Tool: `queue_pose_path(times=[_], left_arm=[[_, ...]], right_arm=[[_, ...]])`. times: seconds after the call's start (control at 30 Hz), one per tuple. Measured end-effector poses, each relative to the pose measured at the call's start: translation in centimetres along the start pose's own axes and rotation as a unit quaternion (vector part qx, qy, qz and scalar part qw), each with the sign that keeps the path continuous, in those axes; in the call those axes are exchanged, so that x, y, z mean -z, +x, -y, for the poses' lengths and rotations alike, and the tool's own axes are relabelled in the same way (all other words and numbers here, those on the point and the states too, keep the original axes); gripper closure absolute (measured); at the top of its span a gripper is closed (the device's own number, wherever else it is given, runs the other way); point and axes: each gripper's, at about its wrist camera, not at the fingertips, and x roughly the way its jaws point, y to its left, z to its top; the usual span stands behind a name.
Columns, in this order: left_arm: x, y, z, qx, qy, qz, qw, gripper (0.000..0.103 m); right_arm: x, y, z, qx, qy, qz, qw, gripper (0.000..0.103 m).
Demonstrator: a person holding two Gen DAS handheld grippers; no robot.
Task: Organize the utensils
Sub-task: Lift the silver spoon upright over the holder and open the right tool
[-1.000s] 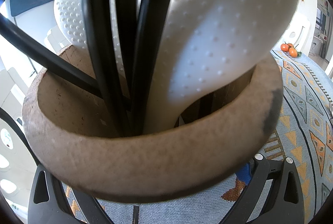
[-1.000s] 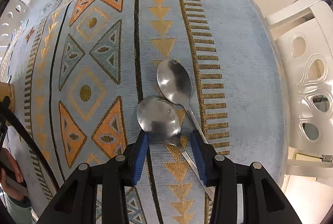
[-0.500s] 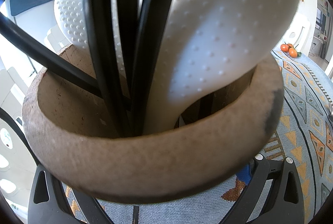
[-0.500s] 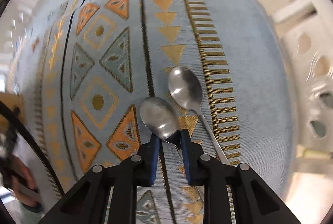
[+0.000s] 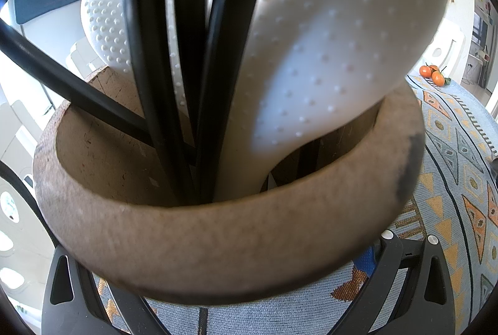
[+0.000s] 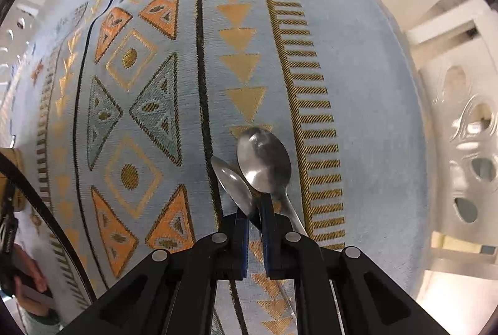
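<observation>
A patterned cloth [image 6: 149,104] covered the table. The right tool [image 6: 254,210] had just closed, pinching one spoon [image 6: 235,187] beside another spoon [image 6: 264,162]. The left tool [image 5: 218,288] clasped a wooden holder [image 5: 218,244].

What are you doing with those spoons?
Tidying up utensils. The right hand-held gripper has just closed its jaws on the neck of one metal spoon, which now sits tilted on its edge. A second spoon lies on the patterned tablecloth beside it. The left hand-held gripper straddles a brown utensil holder with white spatulas inside.
</observation>
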Motion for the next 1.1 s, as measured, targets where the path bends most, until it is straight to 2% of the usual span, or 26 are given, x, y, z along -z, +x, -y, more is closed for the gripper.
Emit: queue_pose_path(times=[0.13, 0.27, 0.47, 0.67, 0.8, 0.97, 1.1], left_arm=[[0.0, 0.0, 0.0, 0.0, 0.0, 0.0, 1.0, 0.002], [0.0, 0.0, 0.0, 0.0, 0.0, 0.0, 1.0, 0.002], [0.0, 0.0, 0.0, 0.0, 0.0, 0.0, 1.0, 0.002], [0.0, 0.0, 0.0, 0.0, 0.0, 0.0, 1.0, 0.002], [0.0, 0.0, 0.0, 0.0, 0.0, 0.0, 1.0, 0.002], [0.0, 0.0, 0.0, 0.0, 0.0, 0.0, 1.0, 0.002], [0.0, -0.1, 0.0, 0.0, 0.0, 0.0, 1.0, 0.002]], right_arm=[[-0.1, -1.0, -1.1, -0.007, 0.0, 0.014, 1.0, 0.098], [0.2, -3.6, -1.9, -0.068, 0.016, 0.036, 0.997, 0.1], [0.4, -8.9, -4.9, -0.109, -0.01, 0.115, 0.987, 0.099], [-0.6, -15.6, -6.7, -0.142, -0.034, 0.199, 0.969, 0.099], [-0.3, -21.3, -8.9, -0.167, -0.058, 0.269, 0.947, 0.1], [0.0, -29.2, -12.7, -0.22, -0.088, 0.361, 0.902, 0.099], [0.9, -34.1, -16.3, -0.268, -0.133, 0.404, 0.864, 0.099]])
